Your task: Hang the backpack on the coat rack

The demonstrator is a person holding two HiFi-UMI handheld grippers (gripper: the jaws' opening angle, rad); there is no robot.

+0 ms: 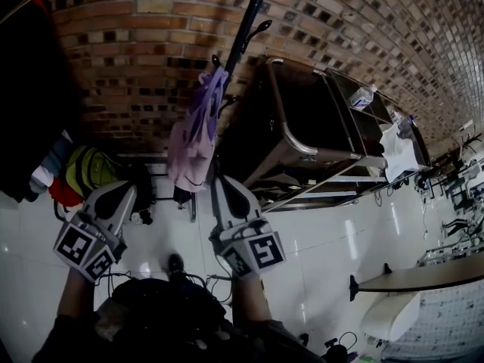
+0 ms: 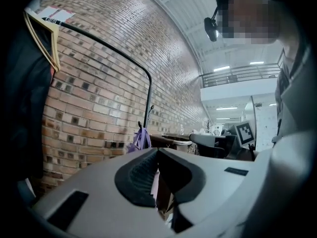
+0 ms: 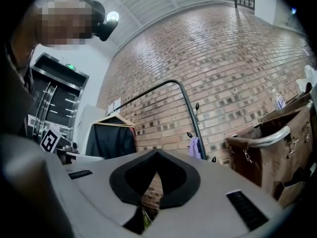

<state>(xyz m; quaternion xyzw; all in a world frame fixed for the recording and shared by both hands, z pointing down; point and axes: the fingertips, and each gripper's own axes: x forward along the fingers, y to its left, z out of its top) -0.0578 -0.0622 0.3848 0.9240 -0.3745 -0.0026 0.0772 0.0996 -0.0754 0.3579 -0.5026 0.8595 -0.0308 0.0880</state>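
Note:
A lilac backpack (image 1: pixel 193 138) hangs by its straps from a hook on the black coat rack pole (image 1: pixel 246 25), in front of the brick wall. It shows small and far off in the left gripper view (image 2: pixel 140 140) and in the right gripper view (image 3: pixel 194 148). My left gripper (image 1: pixel 117 195) is below and left of the bag, apart from it, its jaw tips together (image 2: pixel 157 150) on nothing. My right gripper (image 1: pixel 231 191) is just below the bag's bottom edge, also shut and empty (image 3: pixel 157 152). Both point level toward the wall.
A brown fabric cart with a metal rail (image 1: pixel 302 127) stands right of the pole. Dark garments on hangers (image 1: pixel 30 89) and bright bundles (image 1: pixel 76 172) fill the left. A curved table edge (image 1: pixel 423 274) lies at the right over white floor tiles. Cables trail by my feet.

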